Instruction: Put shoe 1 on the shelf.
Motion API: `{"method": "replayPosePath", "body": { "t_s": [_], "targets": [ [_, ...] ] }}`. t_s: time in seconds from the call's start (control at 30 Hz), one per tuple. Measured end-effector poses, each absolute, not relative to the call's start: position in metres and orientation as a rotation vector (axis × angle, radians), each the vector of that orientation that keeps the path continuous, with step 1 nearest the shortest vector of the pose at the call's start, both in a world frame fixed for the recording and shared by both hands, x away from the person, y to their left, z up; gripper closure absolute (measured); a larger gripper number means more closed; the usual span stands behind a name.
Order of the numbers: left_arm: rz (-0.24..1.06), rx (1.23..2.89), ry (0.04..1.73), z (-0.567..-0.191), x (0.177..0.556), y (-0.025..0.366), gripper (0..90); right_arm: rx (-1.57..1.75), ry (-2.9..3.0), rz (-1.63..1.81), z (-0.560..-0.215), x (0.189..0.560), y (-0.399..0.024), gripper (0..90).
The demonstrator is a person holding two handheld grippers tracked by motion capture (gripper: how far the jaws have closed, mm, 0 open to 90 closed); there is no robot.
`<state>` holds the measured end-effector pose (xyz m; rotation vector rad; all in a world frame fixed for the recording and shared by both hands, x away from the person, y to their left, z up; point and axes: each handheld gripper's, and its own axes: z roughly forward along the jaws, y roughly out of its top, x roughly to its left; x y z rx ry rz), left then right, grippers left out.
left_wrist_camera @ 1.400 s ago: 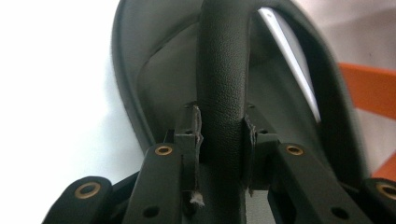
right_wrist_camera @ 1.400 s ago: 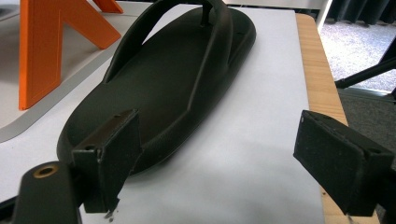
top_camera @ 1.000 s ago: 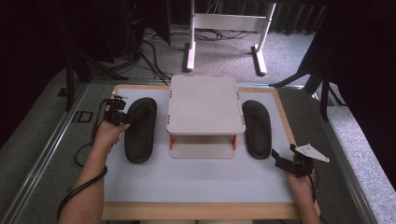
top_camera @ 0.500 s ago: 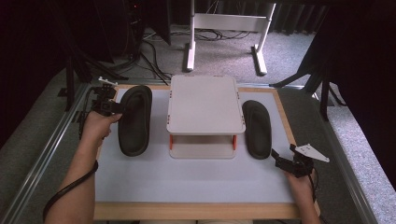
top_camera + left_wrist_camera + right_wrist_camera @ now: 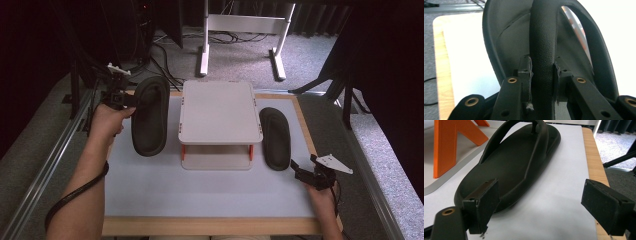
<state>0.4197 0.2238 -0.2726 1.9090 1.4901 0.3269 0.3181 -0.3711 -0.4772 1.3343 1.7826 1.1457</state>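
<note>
Sandal (image 5: 148, 117) strap clamped in my left gripper (image 5: 118, 96) | right gripper (image 5: 305, 175) gaping beside second sandal (image 5: 275, 138) | shelf stand (image 5: 220, 112) between them

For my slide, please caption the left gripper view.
Left hand-held gripper shut on the strap of a black rubber flip-flop.

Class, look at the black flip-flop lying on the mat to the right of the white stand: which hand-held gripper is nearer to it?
Right. The right hand-held gripper sits open just beside the flip-flop's heel, while the left hand-held gripper is across the white stand, clamped on the other flip-flop's strap.
</note>
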Motion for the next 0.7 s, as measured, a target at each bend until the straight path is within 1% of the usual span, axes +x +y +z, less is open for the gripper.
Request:
{"method": "replayPosePath", "body": {
  "t_s": [0.13, 0.27, 0.7],
  "targets": [
    [0.320, 1.911, 1.478, -0.263, 0.421, 0.215, 72.4, 1.328, 1.785, 1.150, -0.477, 0.318, -0.371, 14.0],
    [0.313, 1.913, 1.463, -0.256, 0.423, 0.206, 72.4, 1.301, 1.788, 1.149, -0.477, 0.317, -0.370, 11.1],
    [0.285, 1.943, 1.419, -0.243, 0.435, 0.169, 72.3, 1.293, 1.774, 1.172, -0.477, 0.315, -0.372, 11.2]
  ]
}}
